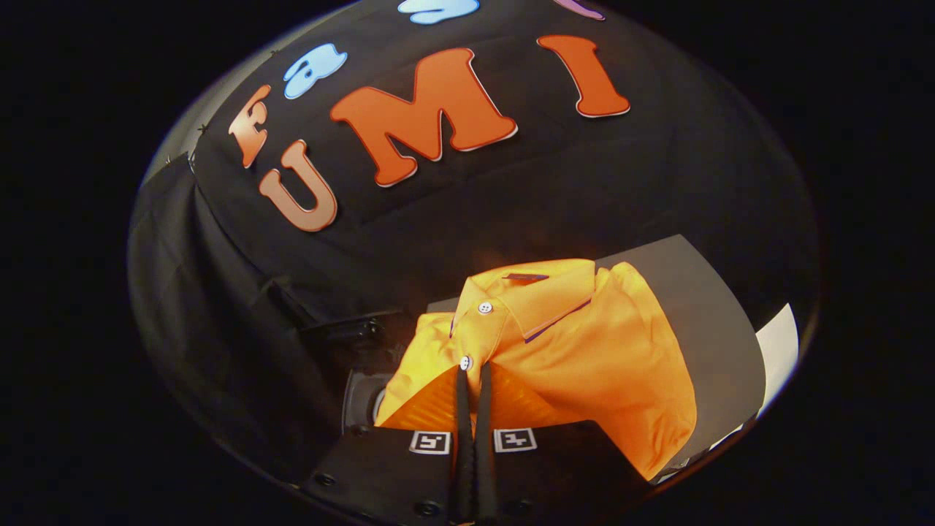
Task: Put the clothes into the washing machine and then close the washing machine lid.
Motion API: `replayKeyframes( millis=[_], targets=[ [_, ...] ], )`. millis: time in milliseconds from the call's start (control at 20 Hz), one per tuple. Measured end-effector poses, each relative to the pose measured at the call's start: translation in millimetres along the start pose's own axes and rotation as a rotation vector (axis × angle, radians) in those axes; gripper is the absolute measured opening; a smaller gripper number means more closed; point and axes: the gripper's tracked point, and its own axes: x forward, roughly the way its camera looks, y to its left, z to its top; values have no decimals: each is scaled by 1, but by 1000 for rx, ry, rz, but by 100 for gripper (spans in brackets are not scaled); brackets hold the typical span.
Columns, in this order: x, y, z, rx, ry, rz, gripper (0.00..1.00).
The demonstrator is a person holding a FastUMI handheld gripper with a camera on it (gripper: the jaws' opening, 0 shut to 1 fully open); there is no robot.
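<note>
Fingers (473,394) low in the middle of the frame sit almost shut, pinching the front edge of the orange shirt (577,351) (folded, white buttons, collar up), which could slip out and drop beside the dark washer opening (361,398) at lower left.
</note>
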Motion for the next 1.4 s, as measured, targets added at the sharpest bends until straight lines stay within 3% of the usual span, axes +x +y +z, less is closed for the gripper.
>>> replayKeyframes(
  millis=[150, 250, 600, 950, 1400],
  targets=[
    [-36, 19, 16, 23, -66, 89, 8],
    [-52, 57, 4, -8, -87, 123, 8],
    [-38, 210, -8, -76, -154, 187, 8],
    [24, 290, -62, -61, -119, 179, 8],
    [123, 296, -131, -50, -4, 112, 8]
  ],
)
